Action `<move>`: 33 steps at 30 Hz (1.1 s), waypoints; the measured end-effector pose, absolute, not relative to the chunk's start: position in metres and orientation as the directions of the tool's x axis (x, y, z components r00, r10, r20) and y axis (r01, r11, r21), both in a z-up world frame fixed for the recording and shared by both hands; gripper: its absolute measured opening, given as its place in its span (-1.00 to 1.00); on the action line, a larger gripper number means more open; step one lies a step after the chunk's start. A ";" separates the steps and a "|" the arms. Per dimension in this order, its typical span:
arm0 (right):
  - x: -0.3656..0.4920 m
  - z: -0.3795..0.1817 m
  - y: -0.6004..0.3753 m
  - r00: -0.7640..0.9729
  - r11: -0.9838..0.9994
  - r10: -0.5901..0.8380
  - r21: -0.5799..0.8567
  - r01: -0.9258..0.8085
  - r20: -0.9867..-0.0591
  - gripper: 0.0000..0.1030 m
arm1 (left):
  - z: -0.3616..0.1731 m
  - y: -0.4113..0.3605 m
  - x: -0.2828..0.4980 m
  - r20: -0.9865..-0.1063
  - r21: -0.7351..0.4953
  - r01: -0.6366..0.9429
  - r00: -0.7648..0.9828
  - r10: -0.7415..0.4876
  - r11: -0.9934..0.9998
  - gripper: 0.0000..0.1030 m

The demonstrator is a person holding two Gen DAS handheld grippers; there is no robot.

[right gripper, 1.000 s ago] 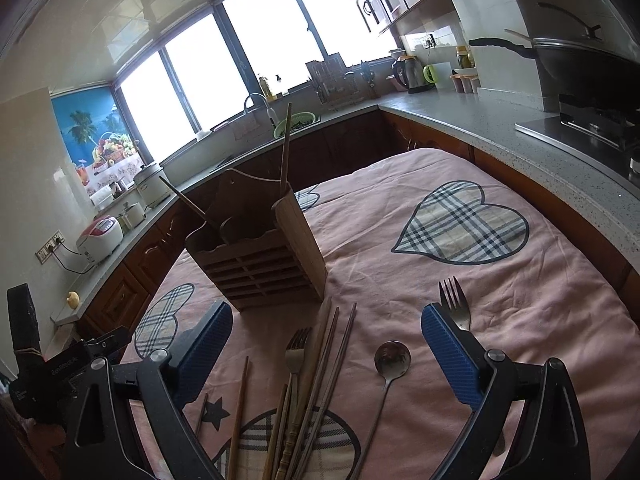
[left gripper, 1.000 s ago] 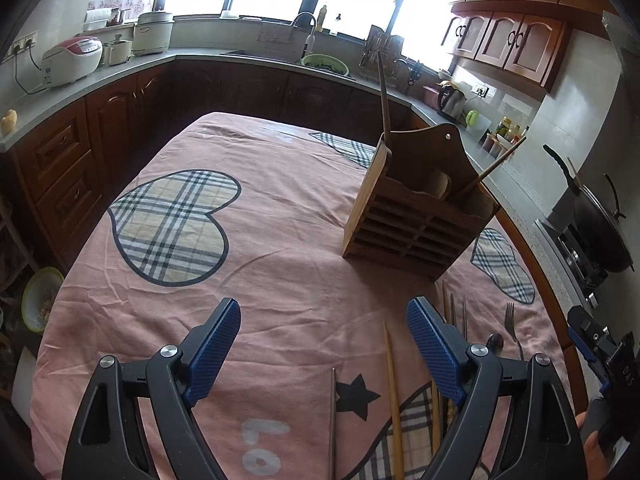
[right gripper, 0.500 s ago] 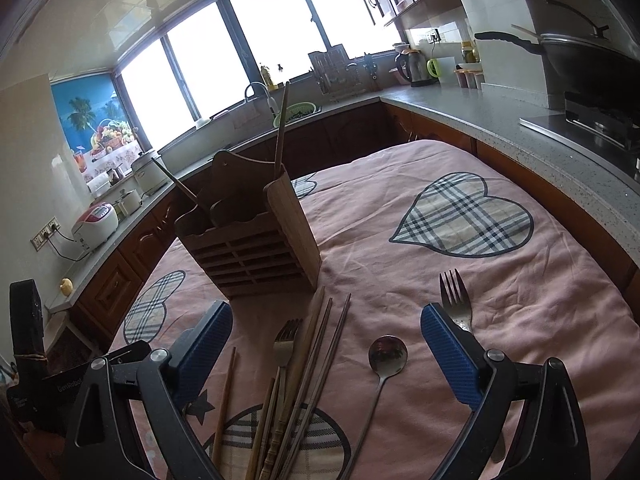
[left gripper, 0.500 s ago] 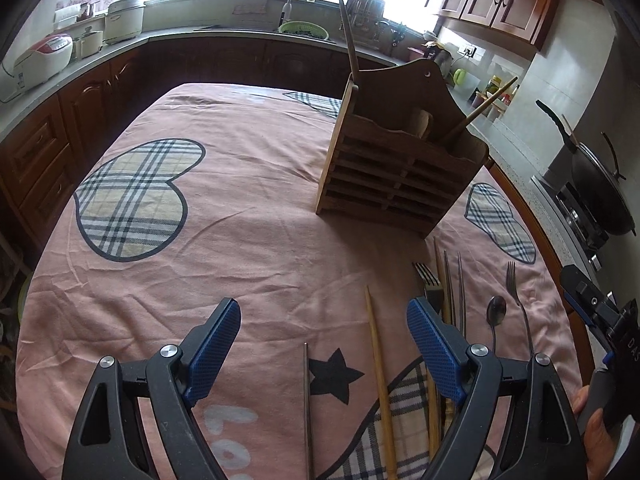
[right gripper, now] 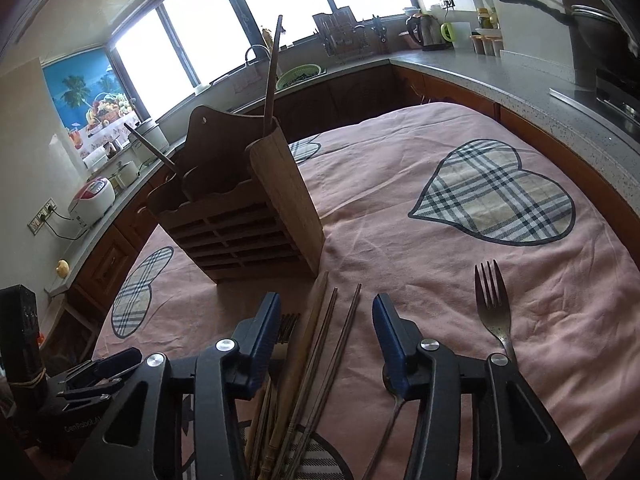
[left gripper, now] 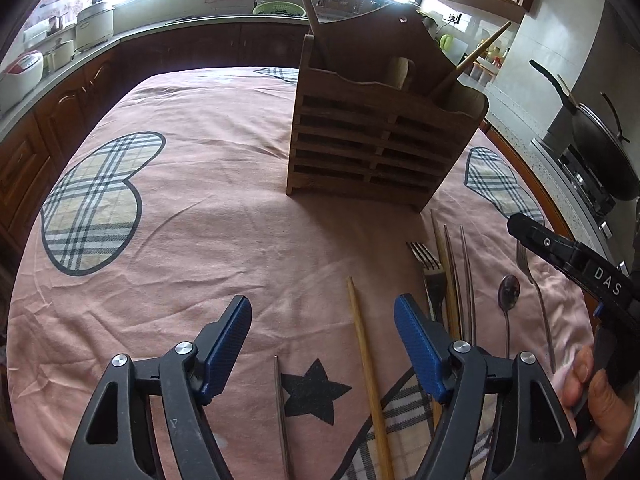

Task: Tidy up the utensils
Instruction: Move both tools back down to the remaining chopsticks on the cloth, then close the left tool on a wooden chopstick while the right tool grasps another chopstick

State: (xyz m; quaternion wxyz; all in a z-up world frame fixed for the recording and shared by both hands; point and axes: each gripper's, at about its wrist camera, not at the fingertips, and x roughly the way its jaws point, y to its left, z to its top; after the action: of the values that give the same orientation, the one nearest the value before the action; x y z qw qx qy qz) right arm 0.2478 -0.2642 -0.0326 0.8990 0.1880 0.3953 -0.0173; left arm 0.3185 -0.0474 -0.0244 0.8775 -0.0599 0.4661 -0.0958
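Pink tablecloth [left gripper: 224,208] with wooden utensil holder [left gripper: 376,148].
Left gripper [left gripper: 322,340] and right gripper [right gripper: 326,334] both spread, empty, above loose chopsticks [right gripper: 320,344].

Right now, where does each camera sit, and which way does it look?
Left wrist: on the left gripper, low over the cloth, facing the holder; shows its own open fingers, plus the right gripper's body and a hand.
Right wrist: on the right gripper, over the chopsticks; shows its open fingers.
Shared: holder, chopsticks, fork, spoon.
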 end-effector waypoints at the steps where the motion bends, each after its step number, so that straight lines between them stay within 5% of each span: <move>1: 0.253 -0.035 -0.264 0.681 0.928 0.126 0.328 0.176 -0.721 -0.19 | -0.027 -0.050 0.322 -0.810 -0.193 0.115 0.541 -0.224 0.974 0.35; 11: 0.303 -0.065 -0.248 0.591 0.944 0.183 0.308 0.117 -0.785 -0.54 | -0.055 -0.072 0.349 -0.851 -0.173 0.157 0.473 -0.228 0.972 0.18; 17: 0.320 -0.088 -0.244 0.535 0.953 0.173 0.277 0.120 -0.827 -0.59 | -0.067 -0.077 0.358 -0.860 -0.135 0.172 0.468 -0.202 0.976 -0.27; 22: 0.324 -0.092 -0.244 0.530 0.960 0.157 0.256 0.117 -0.833 -0.68 | -0.073 -0.081 0.363 -0.857 -0.150 0.191 0.465 -0.224 0.970 -0.86; 24: 0.322 -0.092 -0.243 0.529 0.964 0.142 0.237 0.116 -0.836 -0.84 | -0.074 -0.081 0.364 -0.854 -0.157 0.192 0.466 -0.231 0.969 -0.88; 33: 0.296 -0.056 -0.256 0.603 0.938 0.191 0.325 0.120 -0.775 -0.88 | -0.043 -0.056 0.349 -0.799 -0.259 0.178 0.512 -0.315 0.949 -0.92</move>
State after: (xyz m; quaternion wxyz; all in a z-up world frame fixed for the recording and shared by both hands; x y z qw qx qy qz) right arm 0.2961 -0.2564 -0.0564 0.8780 0.1749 0.4452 0.0203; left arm 0.3490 -0.0563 -0.0429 0.8665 -0.0721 0.4729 -0.1422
